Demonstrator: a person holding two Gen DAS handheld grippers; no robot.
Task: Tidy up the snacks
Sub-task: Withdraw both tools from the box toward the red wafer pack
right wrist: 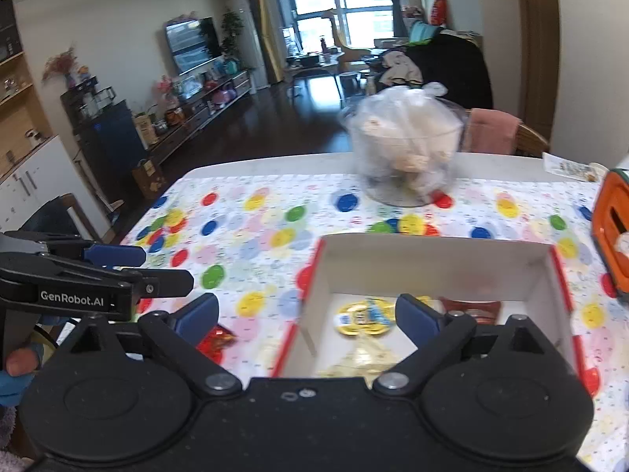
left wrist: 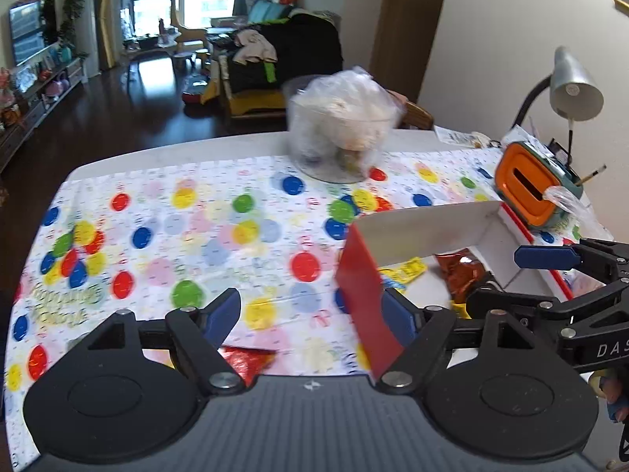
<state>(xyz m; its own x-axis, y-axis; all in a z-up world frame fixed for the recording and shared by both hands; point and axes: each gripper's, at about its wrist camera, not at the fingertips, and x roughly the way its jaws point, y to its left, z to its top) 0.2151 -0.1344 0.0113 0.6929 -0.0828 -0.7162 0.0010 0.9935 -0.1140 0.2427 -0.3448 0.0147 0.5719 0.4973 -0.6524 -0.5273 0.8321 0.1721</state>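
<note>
1. left wrist view: the left gripper (left wrist: 312,308) hangs over the table with its blue fingers (left wrist: 224,314) spread wide. nothing is pinched between them. it is empty, so it looks ready to pick up the next snack.
2. left wrist view: a red shiny snack packet (left wrist: 247,360) lies on the dotted tablecloth (left wrist: 165,228), just under the gripper and outside the box. it probably needs to go in next.
3. left wrist view: the white box with red sides (left wrist: 416,220) sits on the right. a red-brown packet (left wrist: 462,271) and a yellow packet (left wrist: 407,271) already lie inside it. the box keeps the snacks together in one place.
4. left wrist view: the right gripper (left wrist: 507,279) is at the far right, over the box, with its fingers apart.
5. right wrist view: the right gripper (right wrist: 306,316) points down at the box (right wrist: 432,267). its fingers are spread wide and hold nothing.
6. right wrist view: the yellow packet (right wrist: 361,316) lies flat on the box floor right under it, loose and not pinched. a red-brown packet (right wrist: 471,308) lies next to it.
7. right wrist view: the red shiny packet (right wrist: 216,340) lies on the cloth left of the box. the left gripper (right wrist: 157,267) is on that side, so it looks like the handy one for that job.
8. right wrist view: a clear tub with a plastic bag (right wrist: 405,149) stands far back on the table, well away from the box.
</note>
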